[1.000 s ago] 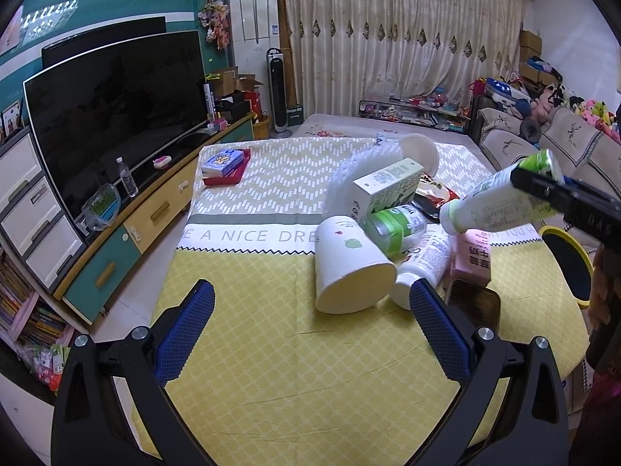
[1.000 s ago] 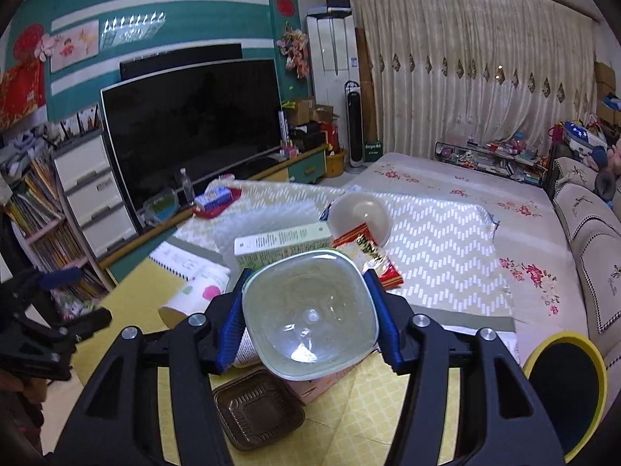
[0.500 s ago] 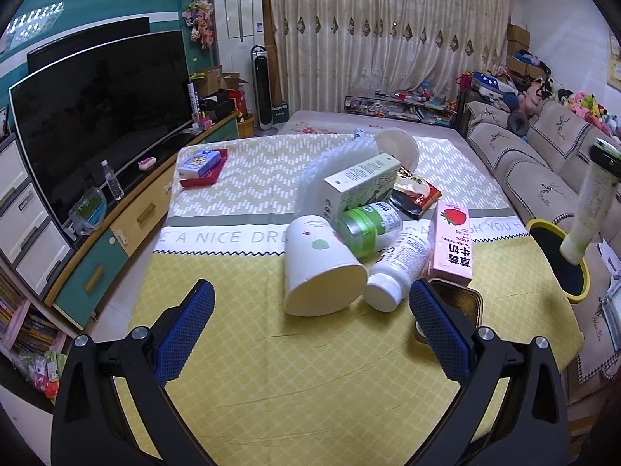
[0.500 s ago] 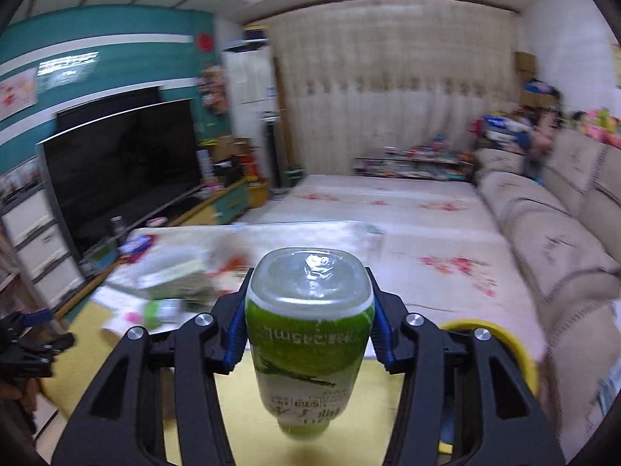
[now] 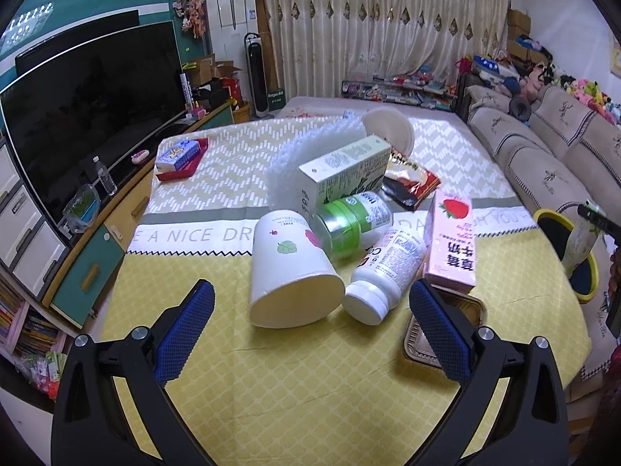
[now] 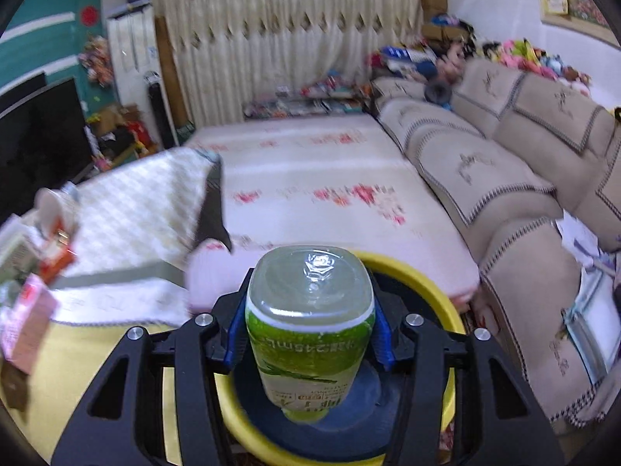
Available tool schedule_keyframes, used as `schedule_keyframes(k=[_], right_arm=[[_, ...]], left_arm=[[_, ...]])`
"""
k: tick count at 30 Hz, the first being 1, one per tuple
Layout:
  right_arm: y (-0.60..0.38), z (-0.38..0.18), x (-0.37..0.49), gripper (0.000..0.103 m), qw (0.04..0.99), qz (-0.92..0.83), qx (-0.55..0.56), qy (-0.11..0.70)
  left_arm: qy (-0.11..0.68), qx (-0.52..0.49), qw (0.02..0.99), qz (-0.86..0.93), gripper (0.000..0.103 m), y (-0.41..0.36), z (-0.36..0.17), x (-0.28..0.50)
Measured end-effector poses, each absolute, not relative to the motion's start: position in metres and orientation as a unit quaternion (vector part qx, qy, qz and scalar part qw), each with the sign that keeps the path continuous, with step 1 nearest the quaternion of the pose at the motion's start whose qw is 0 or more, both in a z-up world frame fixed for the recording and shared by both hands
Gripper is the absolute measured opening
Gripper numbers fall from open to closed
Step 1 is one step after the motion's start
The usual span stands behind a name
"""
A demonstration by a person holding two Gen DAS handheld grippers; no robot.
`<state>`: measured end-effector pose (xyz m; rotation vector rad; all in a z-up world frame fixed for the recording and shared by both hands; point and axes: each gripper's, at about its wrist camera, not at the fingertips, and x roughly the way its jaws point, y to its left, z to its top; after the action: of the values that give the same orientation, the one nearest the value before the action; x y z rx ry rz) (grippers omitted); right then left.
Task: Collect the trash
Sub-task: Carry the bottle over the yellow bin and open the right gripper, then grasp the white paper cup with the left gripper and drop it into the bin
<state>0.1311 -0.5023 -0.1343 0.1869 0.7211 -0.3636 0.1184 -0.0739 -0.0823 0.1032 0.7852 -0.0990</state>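
Note:
My right gripper (image 6: 310, 334) is shut on a green-labelled plastic bottle (image 6: 310, 326), held neck down over the yellow-rimmed bin (image 6: 427, 291); bottle (image 5: 580, 240) and bin (image 5: 553, 215) also show in the left wrist view at the table's right edge. My left gripper (image 5: 310, 330) is open and empty, above the yellow tablecloth. Just beyond it lie a white paper cup (image 5: 287, 268), a white pill bottle (image 5: 384, 275), a green-lidded jar (image 5: 349, 225), a pink strawberry milk carton (image 5: 450, 244), a green-white box (image 5: 341, 171), a red snack wrapper (image 5: 411, 182) and a brown plastic tray (image 5: 427, 334).
A white foam sheet (image 5: 306, 155) and a white bowl (image 5: 388, 126) lie behind the pile. A red tray with a blue box (image 5: 178, 157) sits far left on the table. The TV cabinet (image 5: 97, 240) stands to the left, sofas (image 6: 504, 194) to the right.
My right gripper carried the bottle from over the table pile rightward to above the bin and turned it neck down. My left gripper edged closer to the trash pile.

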Motion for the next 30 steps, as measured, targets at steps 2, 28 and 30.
schedule_keyframes(k=[2,28,30], right_arm=[[-0.506,-0.151,0.137,0.049,0.908,-0.184,0.092,0.366],[-0.479,-0.145,0.122,0.055,0.911,-0.159,0.095,0.369],[-0.477,-0.144,0.121,0.055,0.911,-0.155,0.096,0.369]], left_arm=[[0.389,0.05,0.919,-0.045,0.099,-0.075,-0.088,0.125],[0.446,0.024,0.895,-0.004,0.09,-0.056,-0.131,0.193],[0.457,0.015,0.889,-0.008,0.079,-0.053,-0.136,0.196]])
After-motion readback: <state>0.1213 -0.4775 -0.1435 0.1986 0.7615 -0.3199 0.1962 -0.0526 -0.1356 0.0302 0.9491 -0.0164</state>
